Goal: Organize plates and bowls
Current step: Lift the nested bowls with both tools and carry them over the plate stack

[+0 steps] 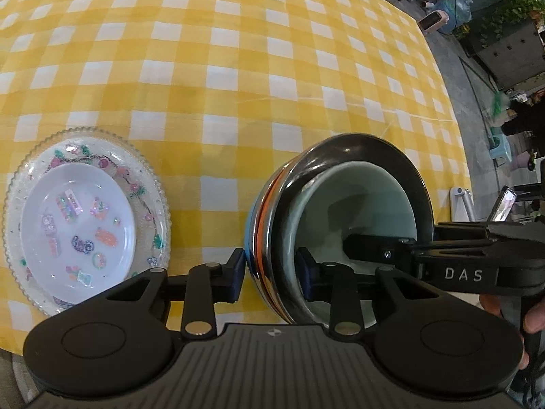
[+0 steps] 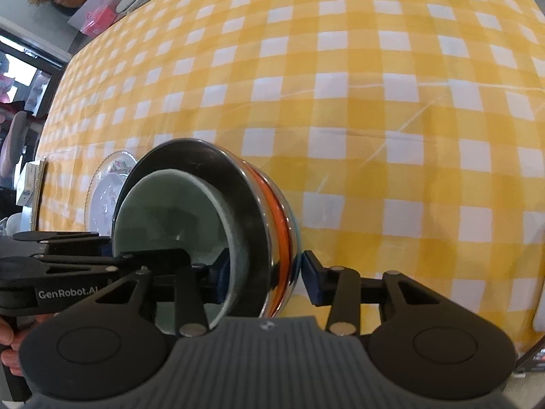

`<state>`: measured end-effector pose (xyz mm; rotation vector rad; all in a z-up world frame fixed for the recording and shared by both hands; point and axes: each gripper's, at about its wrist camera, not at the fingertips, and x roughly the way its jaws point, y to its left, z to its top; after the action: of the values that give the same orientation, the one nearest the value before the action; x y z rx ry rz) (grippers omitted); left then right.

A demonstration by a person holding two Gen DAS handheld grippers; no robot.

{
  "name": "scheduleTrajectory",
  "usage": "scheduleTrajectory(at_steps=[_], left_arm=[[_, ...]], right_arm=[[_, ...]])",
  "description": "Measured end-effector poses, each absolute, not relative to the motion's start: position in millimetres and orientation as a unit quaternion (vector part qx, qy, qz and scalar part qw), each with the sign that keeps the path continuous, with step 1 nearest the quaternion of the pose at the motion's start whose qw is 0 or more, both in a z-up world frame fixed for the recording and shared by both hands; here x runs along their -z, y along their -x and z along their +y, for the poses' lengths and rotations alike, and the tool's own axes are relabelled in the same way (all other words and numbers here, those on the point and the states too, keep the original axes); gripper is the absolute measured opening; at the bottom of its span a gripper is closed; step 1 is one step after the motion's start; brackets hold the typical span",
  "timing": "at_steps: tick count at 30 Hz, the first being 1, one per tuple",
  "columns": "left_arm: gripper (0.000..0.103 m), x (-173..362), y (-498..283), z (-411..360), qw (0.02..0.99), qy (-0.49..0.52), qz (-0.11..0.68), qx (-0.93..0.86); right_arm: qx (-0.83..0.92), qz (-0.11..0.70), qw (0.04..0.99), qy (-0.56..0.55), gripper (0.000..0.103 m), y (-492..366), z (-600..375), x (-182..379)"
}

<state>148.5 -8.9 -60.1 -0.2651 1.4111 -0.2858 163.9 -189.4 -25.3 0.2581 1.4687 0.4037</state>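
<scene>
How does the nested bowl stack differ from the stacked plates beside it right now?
The bowl stack is tipped on its side, gripped at its rim by the left gripper and right gripper; the stacked plates lie flat, untouched. The bowls are metal with a pale green one inside; the plates are clear and white with stickers. Both are nested stacks.

Both grippers, left gripper [image 1: 270,277] and right gripper [image 2: 264,274], are matte black with silver pivot screws, dark blue finger pads [image 2: 311,281], ribbed grey bases and white lettering.
</scene>
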Motion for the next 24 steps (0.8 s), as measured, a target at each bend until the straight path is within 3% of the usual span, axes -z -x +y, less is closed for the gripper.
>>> scheduleTrajectory(at_steps=[12, 24], left_arm=[[0.031, 48.1, -144.9, 5.0, 0.754, 0.123, 0.637, 0.108], [0.032, 54.5, -147.8, 21.6, 0.764, 0.156, 0.619, 0.091]], right_arm=[[-0.169, 0.667, 0.716, -0.119, 0.035, -161.9, -173.6, 15.7], [-0.165, 0.643, 0.735, -0.138, 0.038, -168.9, -166.6, 20.3]])
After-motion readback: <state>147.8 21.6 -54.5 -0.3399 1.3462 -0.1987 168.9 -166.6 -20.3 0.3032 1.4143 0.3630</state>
